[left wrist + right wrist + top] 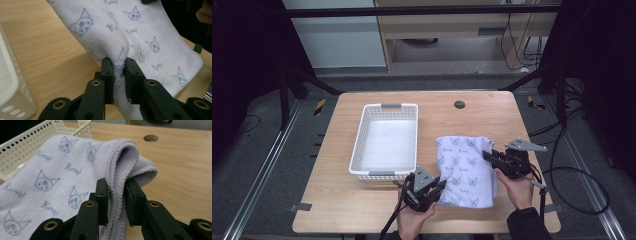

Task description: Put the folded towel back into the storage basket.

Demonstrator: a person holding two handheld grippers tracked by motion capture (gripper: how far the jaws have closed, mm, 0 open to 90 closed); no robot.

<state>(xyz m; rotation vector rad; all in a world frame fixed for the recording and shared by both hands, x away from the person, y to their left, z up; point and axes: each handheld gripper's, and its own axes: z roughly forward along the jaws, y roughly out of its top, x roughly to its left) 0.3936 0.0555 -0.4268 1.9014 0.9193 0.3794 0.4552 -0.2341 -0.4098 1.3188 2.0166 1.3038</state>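
Pale lilac towel (467, 170) with blue cat-face print and script lettering, folded, lies on the tabletop (362, 200) just right of the white perforated basket (387, 142), toward the near edge. In the left gripper view the towel (140, 37) bunches up into a ridge where the left tool (118, 75) pinches it between both jaws, cloth squeezed in the gap. From the high view the left tool (434, 187) sits at the towel's near-left corner, close to the basket's near-right corner, held by the left hand (414, 222).

Right tool (492, 157) is at the towel's right edge, farther from the basket, held by the right hand (517, 190) in a dark sleeve. In the right gripper view the right tool (116, 200) is clamped on the towel's stitched hem; the towel (45, 182) edge is folded over in layers and curls up past the jaws. The basket (30, 142) wall is behind the towel there.

Basket is empty, grey handles at its near and far ends. A round cable hole (459, 104) sits in the tabletop beyond the basket's far-right corner. Black cable (582, 175) loops on the floor right of the tabletop.
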